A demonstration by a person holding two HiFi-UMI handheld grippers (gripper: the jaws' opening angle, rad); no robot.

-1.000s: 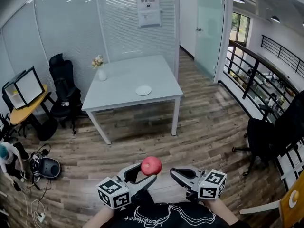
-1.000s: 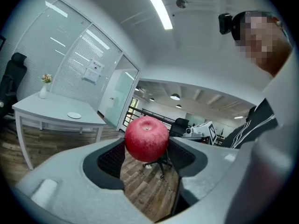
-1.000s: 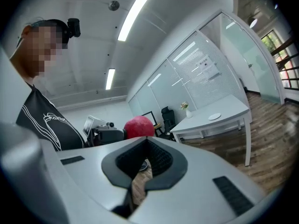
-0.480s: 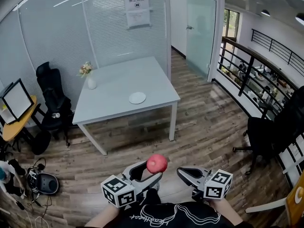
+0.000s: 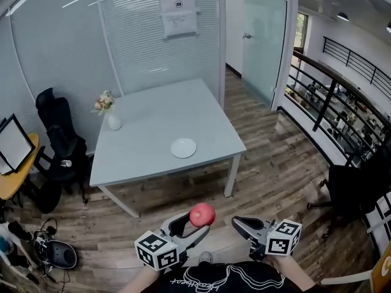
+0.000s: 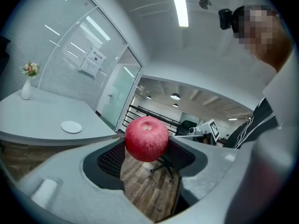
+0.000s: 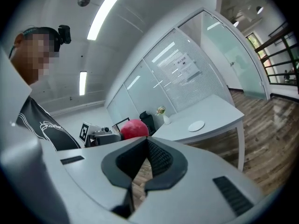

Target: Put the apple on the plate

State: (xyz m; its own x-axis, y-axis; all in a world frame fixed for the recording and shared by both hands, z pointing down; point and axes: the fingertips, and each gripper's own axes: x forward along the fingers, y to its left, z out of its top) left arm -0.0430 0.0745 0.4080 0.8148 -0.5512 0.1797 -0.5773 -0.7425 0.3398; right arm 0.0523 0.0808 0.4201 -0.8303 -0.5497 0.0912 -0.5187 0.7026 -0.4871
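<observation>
A red apple (image 5: 202, 214) sits between the jaws of my left gripper (image 5: 197, 223), which is shut on it low in the head view. In the left gripper view the apple (image 6: 146, 138) fills the gap at the tips of the left gripper (image 6: 146, 149). My right gripper (image 5: 239, 223) is level with it to the right, shut with nothing in it; its pads meet at the tip (image 7: 145, 141). The small white plate (image 5: 183, 148) lies near the front edge of a pale grey table (image 5: 153, 118) some way ahead across the floor. The plate (image 6: 71, 126) (image 7: 196, 125) shows in both gripper views.
A white vase of flowers (image 5: 110, 113) stands at the table's left side. A black office chair (image 5: 58, 142) and a yellow desk (image 5: 11, 179) are to the left. A black railing (image 5: 333, 112) and another dark chair (image 5: 357, 191) are on the right. Wooden floor lies between me and the table.
The table and plate have drawn closer and lower in the head view as I walk toward them. The apple stays held in the left gripper; the right stays shut.
</observation>
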